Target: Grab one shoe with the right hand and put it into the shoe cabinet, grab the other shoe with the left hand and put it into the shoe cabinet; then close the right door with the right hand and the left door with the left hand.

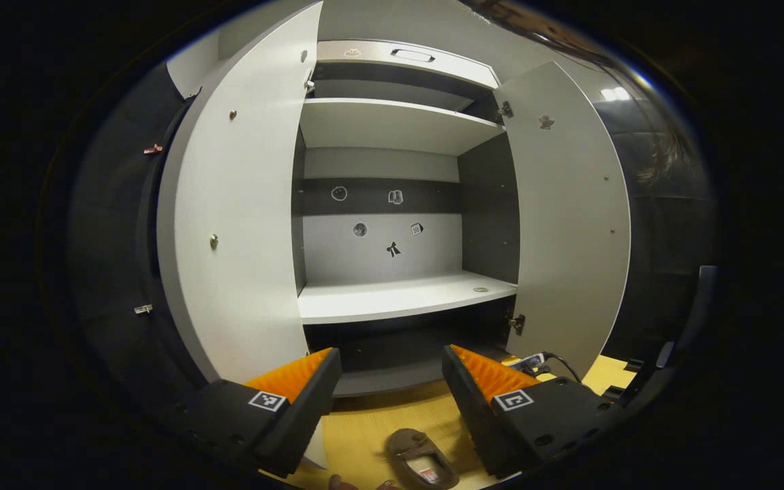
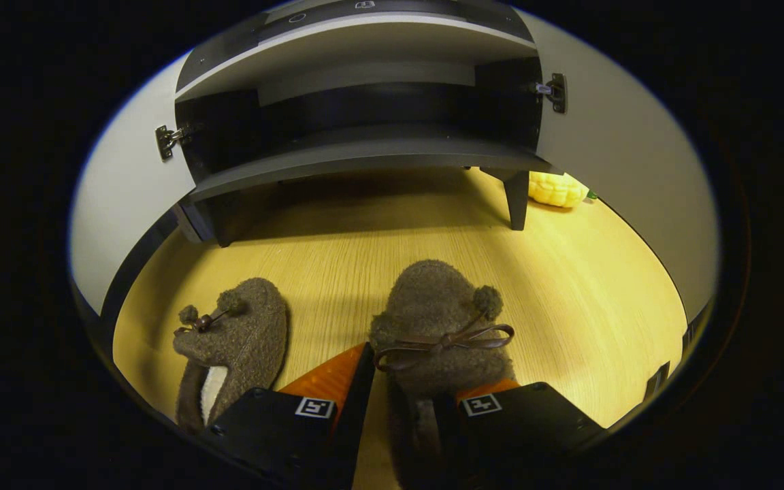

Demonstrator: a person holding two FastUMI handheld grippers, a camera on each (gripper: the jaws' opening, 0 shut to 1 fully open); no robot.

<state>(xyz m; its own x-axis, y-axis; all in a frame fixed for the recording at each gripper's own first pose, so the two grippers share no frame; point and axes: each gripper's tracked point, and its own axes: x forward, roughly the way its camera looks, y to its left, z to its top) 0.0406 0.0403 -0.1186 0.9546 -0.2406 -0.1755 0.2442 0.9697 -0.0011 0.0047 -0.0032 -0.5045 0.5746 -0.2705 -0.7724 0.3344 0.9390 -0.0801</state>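
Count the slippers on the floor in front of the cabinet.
2. One slipper lies free on the wooden floor to the left; the other slipper sits between the right gripper fingers.

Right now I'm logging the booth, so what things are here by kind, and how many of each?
Brown fuzzy slippers: 2
Shoe cabinets: 1
Open cabinet doors: 2
Yellow toy corn cobs: 1
Total: 6

Recording booth: black cloth wall (image 1: 113, 224), open shoe cabinet (image 1: 392, 204).
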